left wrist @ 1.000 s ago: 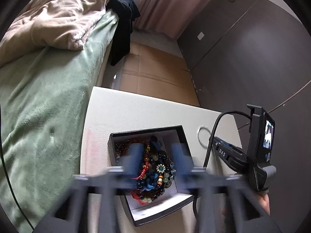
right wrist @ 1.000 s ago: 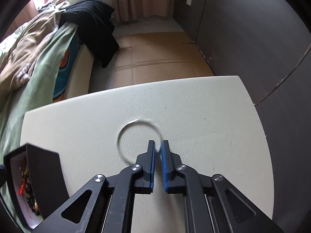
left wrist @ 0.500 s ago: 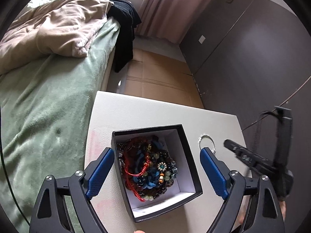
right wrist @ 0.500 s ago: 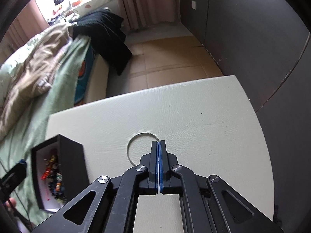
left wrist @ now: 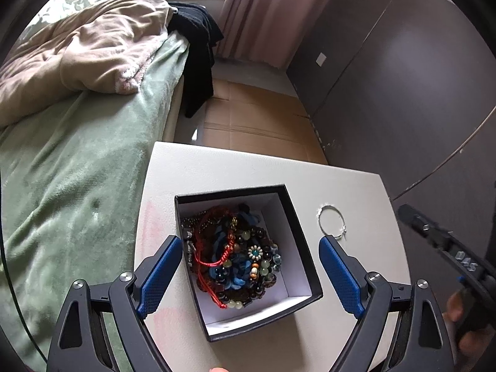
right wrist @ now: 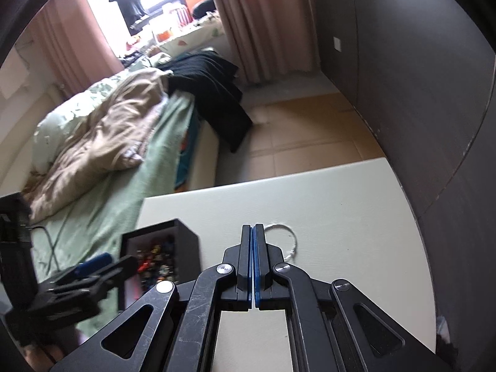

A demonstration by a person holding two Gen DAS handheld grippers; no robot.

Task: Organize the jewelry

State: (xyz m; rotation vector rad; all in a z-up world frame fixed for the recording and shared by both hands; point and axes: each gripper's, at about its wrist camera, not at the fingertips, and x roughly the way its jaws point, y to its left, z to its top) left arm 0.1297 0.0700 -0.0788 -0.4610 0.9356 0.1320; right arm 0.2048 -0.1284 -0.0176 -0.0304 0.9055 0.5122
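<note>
Right gripper lifted back from thin silver wire hoop, fingers clenched empty, hoop flat at frame centre-right, left gripper spread wide astride black square jewelry box.

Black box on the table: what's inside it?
The black box holds a tangled heap of beaded bracelets and a red cord over a white lining. Whatever lies under the heap is covered. The silver hoop lies outside, on the table.

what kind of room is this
Most likely a bedroom. A bed with a green cover and a rumpled beige blanket stands beside the white table, pink curtains hang by the window, and dark clothing is draped over the bed's end.
</note>
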